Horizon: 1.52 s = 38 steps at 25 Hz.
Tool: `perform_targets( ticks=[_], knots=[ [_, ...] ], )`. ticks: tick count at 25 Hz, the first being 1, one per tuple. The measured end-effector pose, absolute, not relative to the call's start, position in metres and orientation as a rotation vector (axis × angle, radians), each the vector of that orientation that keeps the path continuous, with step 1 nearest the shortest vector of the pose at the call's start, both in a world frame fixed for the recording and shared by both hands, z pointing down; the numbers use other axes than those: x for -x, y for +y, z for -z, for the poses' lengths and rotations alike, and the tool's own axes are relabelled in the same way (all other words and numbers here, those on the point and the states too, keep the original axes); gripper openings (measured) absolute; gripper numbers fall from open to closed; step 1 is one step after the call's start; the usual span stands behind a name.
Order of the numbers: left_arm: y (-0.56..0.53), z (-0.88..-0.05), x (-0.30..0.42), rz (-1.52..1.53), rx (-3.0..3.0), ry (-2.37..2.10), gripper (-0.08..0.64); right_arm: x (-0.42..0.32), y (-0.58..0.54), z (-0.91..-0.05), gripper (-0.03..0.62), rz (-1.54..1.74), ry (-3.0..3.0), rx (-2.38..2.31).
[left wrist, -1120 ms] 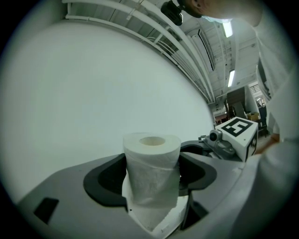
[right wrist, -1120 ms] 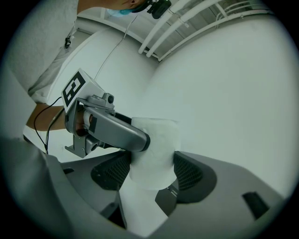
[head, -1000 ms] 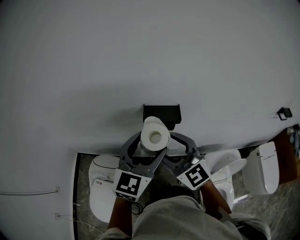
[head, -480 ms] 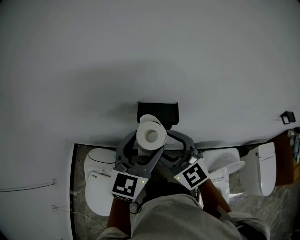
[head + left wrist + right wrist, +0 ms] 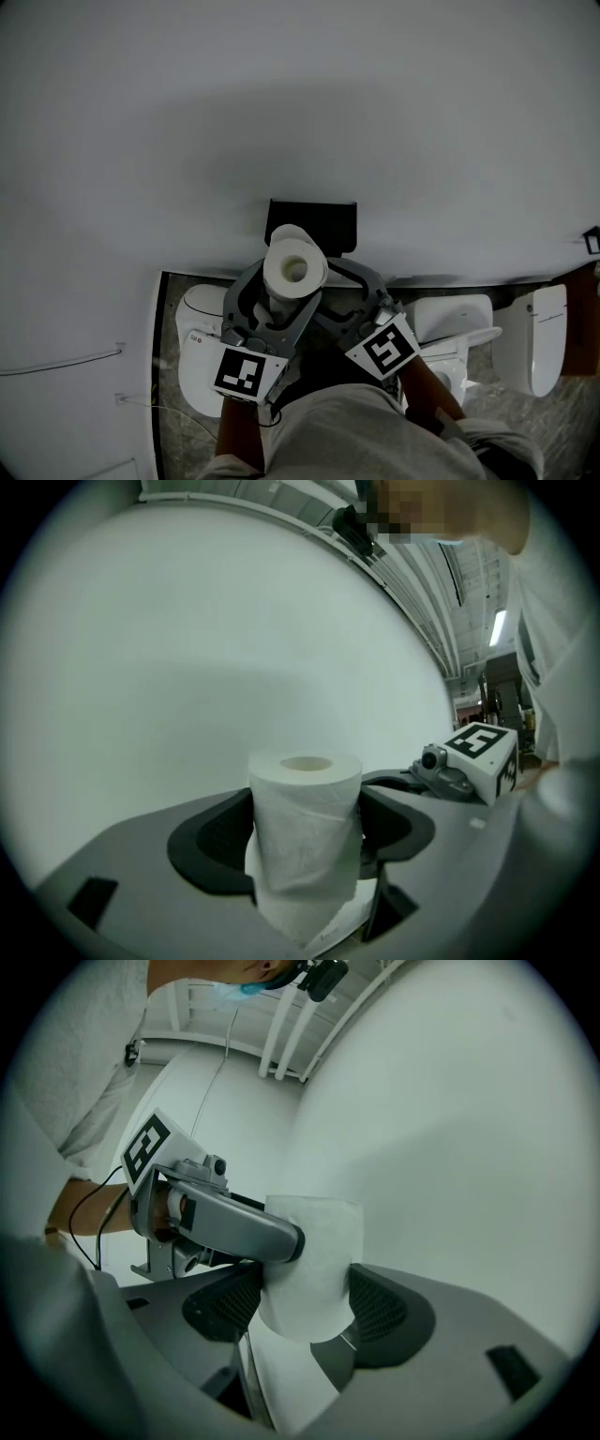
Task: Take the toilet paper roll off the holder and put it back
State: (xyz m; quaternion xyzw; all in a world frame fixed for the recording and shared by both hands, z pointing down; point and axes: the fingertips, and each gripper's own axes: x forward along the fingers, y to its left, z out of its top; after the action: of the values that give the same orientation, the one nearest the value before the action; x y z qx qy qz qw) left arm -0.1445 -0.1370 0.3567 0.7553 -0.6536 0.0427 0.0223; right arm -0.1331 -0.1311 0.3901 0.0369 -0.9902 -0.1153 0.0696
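In the head view a white toilet paper roll (image 5: 294, 266) stands on end just in front of a black holder (image 5: 326, 217) on the white wall. My left gripper (image 5: 289, 295) is shut on the roll (image 5: 305, 827), one pad on each side. My right gripper (image 5: 323, 292) comes in from the right, jaws apart. In the right gripper view the roll (image 5: 314, 1269) fills the gap at its tips (image 5: 305, 1312); I cannot tell whether they touch it. A left finger (image 5: 244, 1227) crosses the roll's near face. A loose sheet (image 5: 323, 921) hangs below the roll.
The plain white wall (image 5: 281, 112) fills most of the view. Below it stand white toilets at the left (image 5: 199, 366) and right (image 5: 450, 323), and another further right (image 5: 546, 337). A thin cable (image 5: 56, 364) runs along the wall at the lower left.
The head camera has shifted slightly. The roll stays in my left gripper in front of the holder and looks a little larger. The right gripper keeps its place beside it.
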Motion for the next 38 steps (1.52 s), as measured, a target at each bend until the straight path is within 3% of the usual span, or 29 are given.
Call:
perform_targets(
  ticks=[16, 29, 38],
  knots=[
    [-0.151, -0.36, 0.173, -0.168, -2.453, -1.92, 0.356, 0.164, -0.144, -0.395, 0.291, 0.337, -2.948, -0.271],
    [-0.171, -0.296, 0.198, -0.096, -2.827, -1.678, 0.356, 0.191, -0.169, -0.333, 0.291, 0.543, -2.845, -0.719],
    [-0.192, -0.295, 0.198, -0.092, -2.862, -1.673, 0.356, 0.192, -0.19, -0.33, 0.291, 0.533, -2.857, -0.754]
  ],
)
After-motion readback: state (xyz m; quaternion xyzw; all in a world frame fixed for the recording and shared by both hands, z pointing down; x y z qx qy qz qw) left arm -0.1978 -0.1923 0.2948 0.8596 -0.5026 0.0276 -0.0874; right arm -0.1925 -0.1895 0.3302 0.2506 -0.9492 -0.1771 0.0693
